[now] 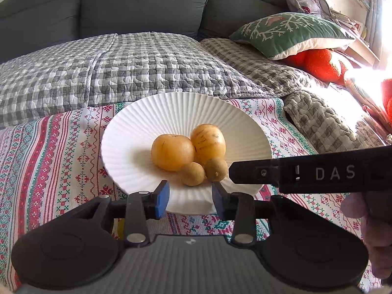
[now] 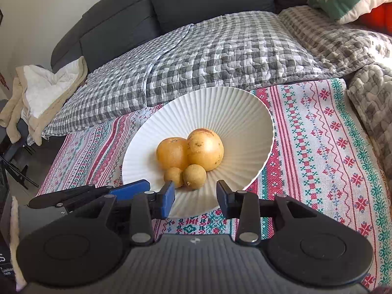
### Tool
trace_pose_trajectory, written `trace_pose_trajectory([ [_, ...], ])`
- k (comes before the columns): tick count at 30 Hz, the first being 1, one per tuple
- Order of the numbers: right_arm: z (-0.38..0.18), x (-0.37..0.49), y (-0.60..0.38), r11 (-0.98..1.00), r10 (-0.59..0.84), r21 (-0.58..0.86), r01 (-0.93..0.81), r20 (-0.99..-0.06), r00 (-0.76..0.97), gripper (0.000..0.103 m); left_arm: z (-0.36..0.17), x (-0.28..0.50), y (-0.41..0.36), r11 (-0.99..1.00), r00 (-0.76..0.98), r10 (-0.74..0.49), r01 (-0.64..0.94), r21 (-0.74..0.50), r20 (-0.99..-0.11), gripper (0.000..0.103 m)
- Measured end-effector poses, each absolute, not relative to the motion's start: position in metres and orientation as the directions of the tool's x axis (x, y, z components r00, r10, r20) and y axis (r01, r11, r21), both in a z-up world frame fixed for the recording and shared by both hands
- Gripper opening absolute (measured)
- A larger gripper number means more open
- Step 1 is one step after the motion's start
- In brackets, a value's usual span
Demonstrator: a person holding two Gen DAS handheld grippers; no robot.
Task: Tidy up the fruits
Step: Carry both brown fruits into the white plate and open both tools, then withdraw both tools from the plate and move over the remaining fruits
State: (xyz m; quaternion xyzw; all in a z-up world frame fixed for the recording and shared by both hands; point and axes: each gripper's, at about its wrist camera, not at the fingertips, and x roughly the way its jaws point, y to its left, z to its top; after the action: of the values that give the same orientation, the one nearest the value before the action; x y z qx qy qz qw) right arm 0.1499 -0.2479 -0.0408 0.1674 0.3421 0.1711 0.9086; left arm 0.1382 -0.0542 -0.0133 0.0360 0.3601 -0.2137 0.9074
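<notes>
Both tongs [image 1: 190, 197] [image 2: 196, 197] gape; plate [image 1: 137, 132] holds four fruits [image 1: 172, 152].

Four fruits [image 2: 191, 158] clustered in white plate [image 2: 245, 112]; right claw [image 2: 196, 197] spread, empty

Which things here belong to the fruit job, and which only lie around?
For the job: white plate, two big yellow fruits, two small brown fruits, left gripper, right gripper.

Lying about: green pillow, checked quilt, patterned cloth, beige blanket.
</notes>
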Motion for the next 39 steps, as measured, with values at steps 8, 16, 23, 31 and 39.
trace_pose_trajectory([
  [8, -0.032, 0.135, -0.252, 0.891, 0.412, 0.411, -0.191, -0.560, 0.719, 0.052, -0.005, 0.125, -0.048, 0.908, 0.653, -0.356, 0.412, -0.081, -0.668, 0.055],
  [16, -0.019, 0.109, -0.247, 0.910, 0.394, 0.347, -0.228, -0.546, 0.739, 0.073, 0.004, 0.107, -0.042, 0.908, 0.650, -0.344, 0.415, -0.063, -0.678, 0.075],
  [23, -0.009, 0.085, -0.249, 0.928, 0.363, 0.278, -0.248, -0.529, 0.767, 0.089, 0.014, 0.090, -0.035, 0.915, 0.648, -0.329, 0.398, -0.063, -0.687, 0.089],
  [31, -0.005, 0.063, -0.249, 0.933, 0.354, 0.250, -0.258, -0.512, 0.783, 0.100, 0.020, 0.067, -0.020, 0.936, 0.653, -0.275, 0.350, -0.041, -0.706, 0.100],
  [39, -0.008, 0.039, -0.241, 0.932, 0.361, 0.226, -0.283, -0.506, 0.784, 0.102, 0.009, 0.047, 0.003, 0.939, 0.641, -0.270, 0.341, -0.049, -0.719, 0.100],
])
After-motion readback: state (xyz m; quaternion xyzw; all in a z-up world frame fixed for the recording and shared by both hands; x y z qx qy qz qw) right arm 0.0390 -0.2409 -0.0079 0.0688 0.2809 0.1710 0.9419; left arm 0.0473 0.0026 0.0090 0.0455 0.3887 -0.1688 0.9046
